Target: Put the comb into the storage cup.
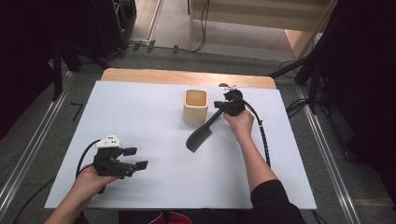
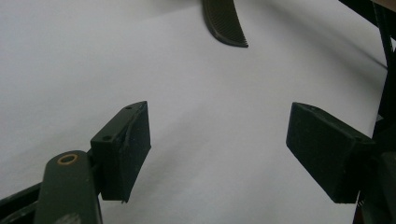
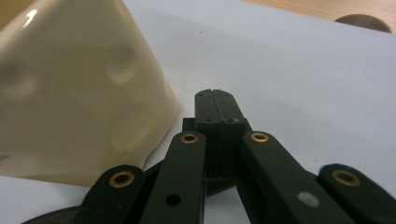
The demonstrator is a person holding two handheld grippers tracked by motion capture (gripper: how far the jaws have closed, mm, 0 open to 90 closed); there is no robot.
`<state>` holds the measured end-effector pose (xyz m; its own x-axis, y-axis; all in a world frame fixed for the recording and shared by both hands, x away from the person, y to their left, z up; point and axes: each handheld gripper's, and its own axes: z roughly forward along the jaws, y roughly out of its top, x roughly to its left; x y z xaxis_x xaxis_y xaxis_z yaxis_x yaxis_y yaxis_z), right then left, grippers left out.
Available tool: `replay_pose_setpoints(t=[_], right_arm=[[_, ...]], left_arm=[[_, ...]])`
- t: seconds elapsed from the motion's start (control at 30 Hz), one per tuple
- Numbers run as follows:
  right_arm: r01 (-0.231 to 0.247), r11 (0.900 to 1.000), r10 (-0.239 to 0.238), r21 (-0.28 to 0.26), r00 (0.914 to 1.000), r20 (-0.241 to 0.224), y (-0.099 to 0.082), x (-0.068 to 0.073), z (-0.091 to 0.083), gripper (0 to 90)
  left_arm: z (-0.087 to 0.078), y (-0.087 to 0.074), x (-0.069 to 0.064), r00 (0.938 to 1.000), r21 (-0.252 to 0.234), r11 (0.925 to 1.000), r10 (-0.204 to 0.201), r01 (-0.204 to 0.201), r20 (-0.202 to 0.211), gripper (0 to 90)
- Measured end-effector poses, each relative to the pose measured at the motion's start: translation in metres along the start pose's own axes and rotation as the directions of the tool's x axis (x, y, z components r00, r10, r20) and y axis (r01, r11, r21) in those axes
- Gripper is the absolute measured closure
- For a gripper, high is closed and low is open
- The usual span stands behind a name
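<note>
A black comb lies slanted on the white table cover, its handle running up to my right gripper. That gripper's jaws are shut, pads pressed together on the handle end, while the comb's dark head trails back beneath the gripper. A cream square cup with dimpled walls stands just left of the jaws, close but apart. My left gripper rests near the front left, open with nothing between its pads. The comb's toothed end lies well ahead of it.
A strip of bare wooden table edge shows behind the cover, with a small round dark hole in it. The right gripper's cable trails along the forearm. Floor rails and dark stands flank the table.
</note>
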<state>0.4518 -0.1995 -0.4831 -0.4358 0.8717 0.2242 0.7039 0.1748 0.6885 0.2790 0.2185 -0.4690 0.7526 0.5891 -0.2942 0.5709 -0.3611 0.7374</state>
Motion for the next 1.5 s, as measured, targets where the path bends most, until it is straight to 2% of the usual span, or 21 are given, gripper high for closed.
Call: replay_pose_setpoints(t=[0.3, 0.37, 0.57, 0.83, 1.0, 1.27, 1.4, 1.5], right_arm=[[0.005, 0.9988, -0.004, 0.048, 0.9999, -0.011, -0.006, 0.003, 0.016, 87.5], [0.018, 0.9981, -0.018, 0.058, 0.9998, -0.011, -0.008, 0.002, 0.018, 87.6], [0.012, 0.9971, -0.011, 0.076, 0.9998, -0.014, -0.014, 0.001, 0.020, 87.6], [0.018, 0.9953, -0.015, 0.095, 0.9994, -0.032, -0.017, 0.003, 0.016, 87.6], [0.038, 0.9943, -0.034, 0.100, 0.9986, -0.041, -0.020, 0.005, 0.011, 87.6], [0.033, 0.9924, -0.028, 0.119, 0.9987, -0.043, -0.025, 0.000, 0.006, 87.6], [0.051, 0.9889, -0.045, 0.139, 0.9980, -0.044, -0.028, -0.002, 0.001, 87.6], [0.046, 0.9865, -0.040, 0.157, 0.9982, -0.044, -0.031, -0.004, -0.001, 87.6]], left_arm=[[0.000, 0.000, -0.001, 1.0000, -0.004, 1.0000, 0.006, -0.006, 0.001, 23.4], [0.000, 0.000, -0.001, 1.0000, -0.006, 0.9999, 0.009, -0.009, 0.003, 23.4], [0.000, 0.000, -0.001, 0.9999, -0.008, 0.9999, 0.011, -0.011, 0.001, 23.4], [0.000, 0.000, -0.001, 0.9999, -0.008, 0.9999, 0.014, -0.014, 0.001, 23.4], [-0.001, 0.000, 0.000, 0.9999, -0.009, 0.9998, 0.015, -0.015, 0.000, 23.5], [-0.001, 0.000, -0.001, 0.9999, -0.009, 0.9998, 0.015, -0.015, 0.001, 23.5], [-0.001, 0.000, -0.001, 0.9999, -0.008, 0.9998, 0.016, -0.016, 0.000, 23.4], [-0.001, 0.000, -0.001, 0.9999, -0.007, 0.9998, 0.017, -0.017, -0.002, 23.4]])
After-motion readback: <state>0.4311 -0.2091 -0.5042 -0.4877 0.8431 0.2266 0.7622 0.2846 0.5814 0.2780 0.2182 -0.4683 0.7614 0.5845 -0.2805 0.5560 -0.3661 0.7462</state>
